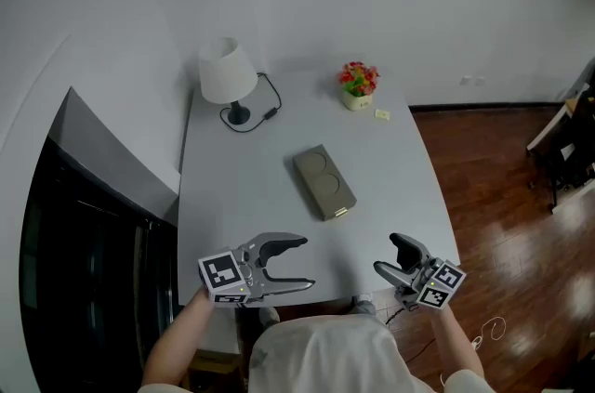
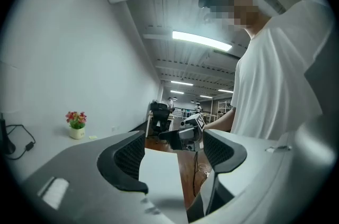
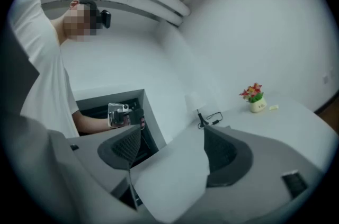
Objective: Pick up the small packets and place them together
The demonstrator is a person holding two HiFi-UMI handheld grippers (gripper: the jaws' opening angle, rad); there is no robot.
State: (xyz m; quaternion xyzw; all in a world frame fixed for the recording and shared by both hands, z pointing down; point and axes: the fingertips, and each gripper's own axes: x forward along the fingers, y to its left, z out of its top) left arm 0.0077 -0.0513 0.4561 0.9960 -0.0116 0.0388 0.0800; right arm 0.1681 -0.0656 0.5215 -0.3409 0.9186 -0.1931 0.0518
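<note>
Only one packet (image 1: pixel 382 113), one lamp (image 1: pixel 228 75)

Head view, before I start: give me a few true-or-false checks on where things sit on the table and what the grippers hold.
1. The fingers of the left gripper and the right gripper stand apart with nothing between them. True.
2. The lamp stands at the table's far right corner. False: it stands far left.
3. A small packet lies beside the flower pot. True.
4. The right gripper holds the grey box. False: it lies mid-table, apart from both grippers.
</note>
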